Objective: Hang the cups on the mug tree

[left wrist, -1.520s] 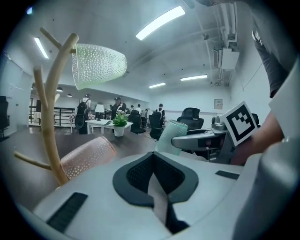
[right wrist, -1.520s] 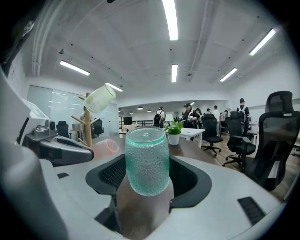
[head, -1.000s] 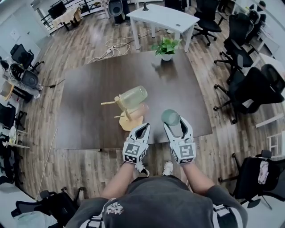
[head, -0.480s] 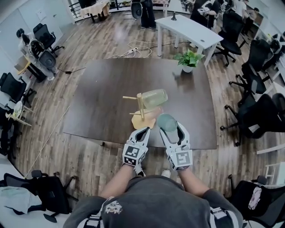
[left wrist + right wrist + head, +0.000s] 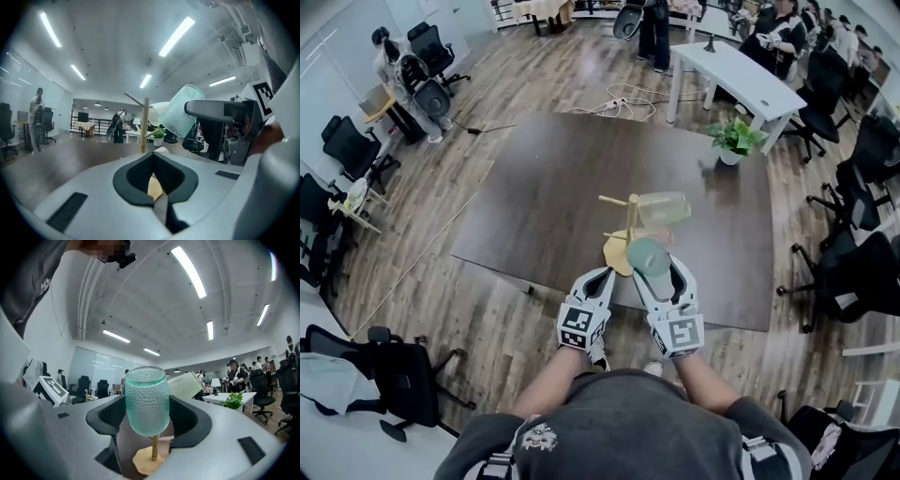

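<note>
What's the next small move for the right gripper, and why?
Probably ease the right gripper forward and left toward the mug tree, aiming for the bare upper peg. Its jaws are clamped on the green cup, just short of the tree, and the right-hand side already carries a yellow cup.

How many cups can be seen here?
3. A green cup is held in the right gripper; a pale yellow cup hangs high on the mug tree; a pink cup sits lower, partly hidden.
</note>
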Demonstrator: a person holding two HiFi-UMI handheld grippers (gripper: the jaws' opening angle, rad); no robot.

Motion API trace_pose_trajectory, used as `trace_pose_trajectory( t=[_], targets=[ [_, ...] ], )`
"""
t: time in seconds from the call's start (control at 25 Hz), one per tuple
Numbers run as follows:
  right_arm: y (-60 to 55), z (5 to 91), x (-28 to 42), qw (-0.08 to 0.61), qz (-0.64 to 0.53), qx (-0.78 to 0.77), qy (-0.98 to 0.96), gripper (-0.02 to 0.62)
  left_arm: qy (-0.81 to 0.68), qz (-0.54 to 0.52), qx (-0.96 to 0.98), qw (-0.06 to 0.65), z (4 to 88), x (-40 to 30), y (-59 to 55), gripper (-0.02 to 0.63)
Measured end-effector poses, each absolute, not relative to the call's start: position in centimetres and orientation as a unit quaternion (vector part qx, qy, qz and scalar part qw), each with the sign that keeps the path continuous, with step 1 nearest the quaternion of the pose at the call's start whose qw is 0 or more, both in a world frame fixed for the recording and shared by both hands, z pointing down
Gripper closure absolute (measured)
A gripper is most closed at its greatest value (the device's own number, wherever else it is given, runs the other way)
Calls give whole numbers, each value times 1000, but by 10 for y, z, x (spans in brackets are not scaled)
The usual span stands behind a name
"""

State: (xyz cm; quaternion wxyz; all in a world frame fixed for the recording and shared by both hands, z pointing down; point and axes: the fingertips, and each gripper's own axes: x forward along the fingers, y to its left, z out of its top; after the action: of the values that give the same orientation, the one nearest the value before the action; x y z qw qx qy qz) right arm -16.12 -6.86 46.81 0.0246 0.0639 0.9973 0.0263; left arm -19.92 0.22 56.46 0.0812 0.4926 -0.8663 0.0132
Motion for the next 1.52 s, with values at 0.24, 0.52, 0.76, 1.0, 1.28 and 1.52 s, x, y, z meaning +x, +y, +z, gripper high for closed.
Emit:
trace_pose_trajectory(
  t=[0.24, 0.52, 0.76, 1.0, 1.28, 1.52],
  targets=[
    [-52, 490, -185, 2, 43, 72, 996, 287, -878, 11, 471, 83, 565, -214, 31, 600],
    [-51, 509, -203, -21, 55, 52, 997, 287, -882, 11, 463, 89, 570, -228, 44, 600],
    [-53, 524, -210, -39, 65, 36, 996, 287, -878, 11, 469, 94, 576, -235, 44, 600],
    [-52, 535, -212, -49, 86, 11, 995, 287, -873, 9, 477, 97, 579, -243, 47, 600],
    [-53, 549, -211, -65, 103, -9, 993, 287, -861, 13, 498, 98, 581, -254, 42, 600],
    [-52, 552, -213, -61, 106, -33, 992, 287, -845, 16, 525, 103, 588, -261, 37, 600]
  ],
)
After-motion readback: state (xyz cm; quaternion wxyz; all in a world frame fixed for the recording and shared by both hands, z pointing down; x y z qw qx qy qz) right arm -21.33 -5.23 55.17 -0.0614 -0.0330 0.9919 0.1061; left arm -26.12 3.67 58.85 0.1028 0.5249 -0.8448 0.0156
